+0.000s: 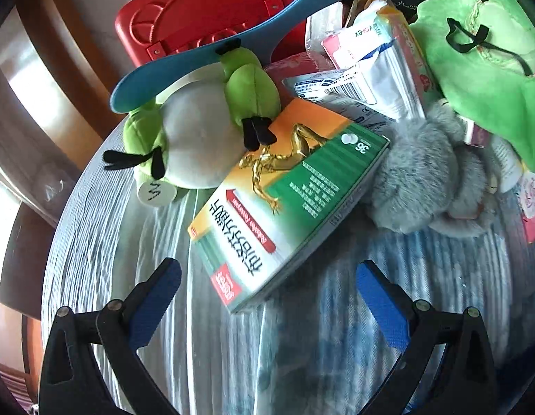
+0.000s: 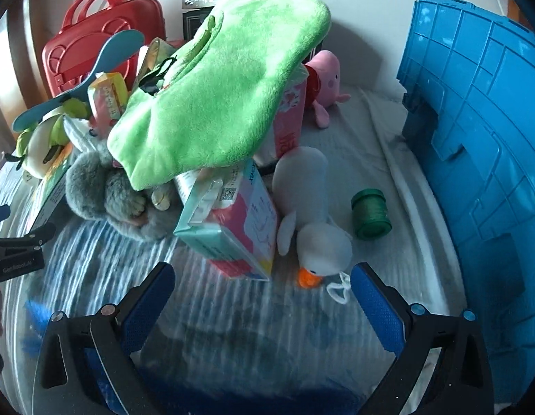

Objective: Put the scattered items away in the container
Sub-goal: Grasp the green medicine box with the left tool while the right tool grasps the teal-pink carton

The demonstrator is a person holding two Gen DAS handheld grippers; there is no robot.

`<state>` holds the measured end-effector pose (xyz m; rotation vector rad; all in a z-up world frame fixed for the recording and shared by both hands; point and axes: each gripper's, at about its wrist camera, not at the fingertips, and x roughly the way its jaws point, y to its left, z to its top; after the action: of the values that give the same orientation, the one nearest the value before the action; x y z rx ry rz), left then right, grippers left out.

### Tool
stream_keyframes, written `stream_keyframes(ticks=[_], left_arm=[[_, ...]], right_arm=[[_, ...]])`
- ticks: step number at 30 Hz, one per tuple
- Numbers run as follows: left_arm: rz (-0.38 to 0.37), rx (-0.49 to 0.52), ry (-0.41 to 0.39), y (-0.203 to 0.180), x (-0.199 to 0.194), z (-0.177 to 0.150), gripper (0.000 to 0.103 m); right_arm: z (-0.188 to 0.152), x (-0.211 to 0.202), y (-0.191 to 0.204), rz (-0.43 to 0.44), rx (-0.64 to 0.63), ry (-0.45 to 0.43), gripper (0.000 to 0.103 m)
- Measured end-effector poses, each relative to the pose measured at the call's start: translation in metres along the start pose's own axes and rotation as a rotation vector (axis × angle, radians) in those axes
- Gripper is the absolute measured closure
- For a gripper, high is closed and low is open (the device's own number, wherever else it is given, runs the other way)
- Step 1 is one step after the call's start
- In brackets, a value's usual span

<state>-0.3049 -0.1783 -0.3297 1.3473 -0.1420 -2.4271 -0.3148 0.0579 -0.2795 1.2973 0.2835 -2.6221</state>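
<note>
Scattered items lie heaped on a striped bedcover, and both my claws hang spread wide and empty above it

Left wrist view: my left gripper [image 1: 267,301] points at a green and orange medicine box [image 1: 284,204] lying flat just ahead. Its long axis runs diagonally from near-left to far-right, and its near corner already sits between my blue pads [image 1: 156,307]. A green and white plush toy [image 1: 198,131] rests on its far left corner, under a blue shoehorn-like tool [image 1: 232,31]. A grey furry toy [image 1: 423,176] lies just beside the box on the right. A red case [image 1: 205,10] stands behind. No container shows in this view

Right wrist view: my right gripper [image 2: 262,301] faces a white plush duck [image 2: 315,221], head nearest me, body running away from the claw. A pink and teal carton [image 2: 232,228] touches its left side; a green jar [image 2: 371,212] lies apart on its right. A green plush cloth [image 2: 215,79] covers the pile. Only here do I see the blue container [image 2: 481,159], tall on the far right, nearer this claw, which I judge better placed for the duck
</note>
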Motion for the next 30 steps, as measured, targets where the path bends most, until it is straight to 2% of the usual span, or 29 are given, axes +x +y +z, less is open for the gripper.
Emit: stream_keyframes(ticks=[3,5,9,12,19,22,23,24,26,28,30], left_arm=[[0.008,0.004,-0.044,0.0,0.017,0.005,0.0],[-0.03,-0.013,-0.03,0.001,0.029,0.007,0.0],[-0.038,-0.034,-0.097,0.005,0.032,0.008,0.0],[-0.038,-0.036,-0.098,0.006,0.032,0.01,0.0],[0.027,0.0,-0.116,-0.003,0.028,0.014,0.0],[-0.022,-0.04,-0.098,0.006,0.032,0.018,0.0],[-0.017,-0.063,-0.088,0.01,0.033,0.018,0.0],[-0.017,-0.078,-0.074,0.013,0.032,0.018,0.002],[-0.04,-0.079,-0.076,0.014,0.024,0.016,0.004],[-0.049,-0.055,-0.105,0.008,0.021,0.015,0.004],[-0.012,-0.035,-0.112,0.001,0.026,0.018,0.002]], right_arm=[[0.001,0.017,0.008,-0.015,0.034,-0.029,0.0],[0.001,0.028,0.012,-0.013,0.052,-0.036,0.0],[-0.002,0.054,0.009,-0.006,0.124,0.028,0.0],[-0.006,0.072,0.006,-0.011,0.168,0.079,0.0],[-0.002,0.074,0.008,-0.028,0.163,0.063,0.0],[0.004,0.076,0.006,-0.011,0.144,0.08,0.0],[0.005,0.076,0.006,-0.009,0.144,0.083,0.0],[0.006,0.073,0.006,-0.016,0.149,0.085,0.006],[0.006,0.057,0.007,-0.047,0.148,0.037,0.01],[0.006,0.037,0.01,-0.056,0.132,-0.061,0.01],[0.009,0.032,0.012,-0.039,0.123,-0.1,0.009]])
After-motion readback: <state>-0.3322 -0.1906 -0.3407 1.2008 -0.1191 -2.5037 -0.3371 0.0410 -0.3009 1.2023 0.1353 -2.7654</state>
